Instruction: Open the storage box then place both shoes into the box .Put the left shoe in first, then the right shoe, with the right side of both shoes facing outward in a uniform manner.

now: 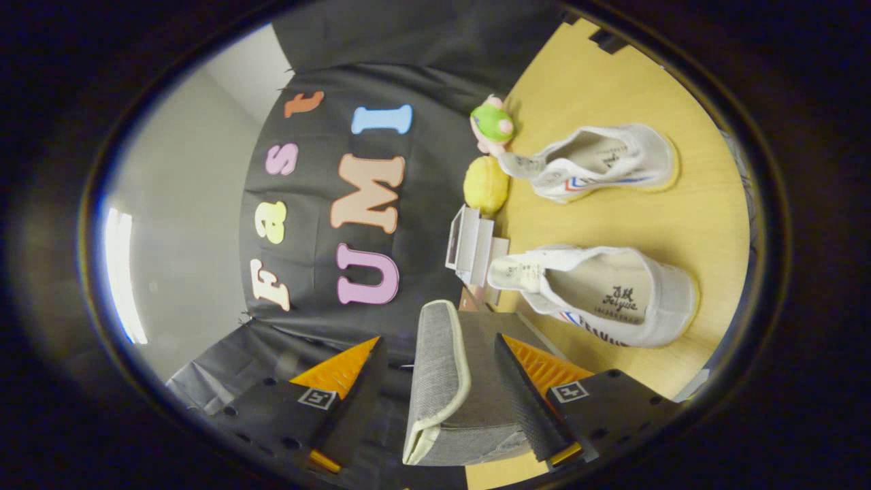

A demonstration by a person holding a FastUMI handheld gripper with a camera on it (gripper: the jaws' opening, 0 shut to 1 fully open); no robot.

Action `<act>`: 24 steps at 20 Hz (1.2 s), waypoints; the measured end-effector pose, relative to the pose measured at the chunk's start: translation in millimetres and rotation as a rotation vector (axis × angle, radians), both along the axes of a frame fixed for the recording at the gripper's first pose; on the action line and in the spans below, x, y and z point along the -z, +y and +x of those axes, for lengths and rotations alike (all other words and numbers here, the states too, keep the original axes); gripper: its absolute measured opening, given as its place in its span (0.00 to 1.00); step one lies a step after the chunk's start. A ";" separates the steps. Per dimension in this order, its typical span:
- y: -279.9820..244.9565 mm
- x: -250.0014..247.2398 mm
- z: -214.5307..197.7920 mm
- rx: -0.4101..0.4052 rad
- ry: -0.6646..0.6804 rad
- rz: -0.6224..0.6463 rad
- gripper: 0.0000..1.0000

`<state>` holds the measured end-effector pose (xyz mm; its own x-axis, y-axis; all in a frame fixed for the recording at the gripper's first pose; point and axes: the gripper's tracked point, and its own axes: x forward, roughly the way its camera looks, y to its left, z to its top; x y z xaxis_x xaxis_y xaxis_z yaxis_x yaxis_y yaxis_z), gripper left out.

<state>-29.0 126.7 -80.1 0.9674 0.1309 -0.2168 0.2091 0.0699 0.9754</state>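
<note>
One gripper (435, 381) shows two fingers, spread apart with one grey storage box (442, 388) between them. Beyond the fingers lie two white shoes: the nearer shoe (605, 296) and the farther shoe (599, 163). Two soft toys sit beyond, a yellow toy (486, 185) and a green toy (493, 122).

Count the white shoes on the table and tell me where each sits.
2. One white canvas shoe lies on the wooden table just beyond the open claw, which straddles the grey fabric lid; the other white canvas shoe lies farther off, beside the toys.
</note>
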 end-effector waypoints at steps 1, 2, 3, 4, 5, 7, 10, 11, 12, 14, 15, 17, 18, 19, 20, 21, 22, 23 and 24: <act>6.5 4.8 0.2 -0.009 0.010 0.028 0.98; 12.5 7.4 2.0 -0.021 0.017 0.050 0.98; 21.5 11.1 2.9 -0.037 0.020 0.068 0.98; 31.8 12.0 4.6 -0.058 0.025 0.085 0.98; 40.2 12.6 7.8 -0.071 0.024 0.104 0.98; 40.6 10.0 11.9 -0.067 0.017 0.121 0.88; 38.5 -1.8 19.4 -0.051 -0.027 0.154 0.79; 42.3 -2.4 22.4 -0.057 -0.027 0.152 0.70; 41.2 -3.9 22.9 -0.052 -0.037 0.152 0.62; 34.0 -25.6 26.2 -0.030 -0.097 0.174 0.44; 36.2 -28.0 26.7 -0.033 -0.099 0.153 0.35; 40.0 -45.1 32.1 -0.034 -0.134 0.155 0.18; 42.5 -57.5 31.8 -0.035 -0.157 0.163 0.09; 44.7 -67.7 33.2 -0.037 -0.177 0.161 0.10; 46.8 -77.4 34.0 -0.042 -0.192 0.144 0.12; 51.1 -88.6 35.2 -0.053 -0.214 0.136 0.13; 57.5 -103.8 37.2 -0.065 -0.239 0.137 0.13; 67.5 -117.7 37.1 -0.084 -0.258 0.137 0.14; 77.1 -129.4 40.4 -0.109 -0.267 0.129 0.15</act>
<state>11.4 203.8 49.3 0.9668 0.2464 0.0682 -0.0577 -0.0496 0.9971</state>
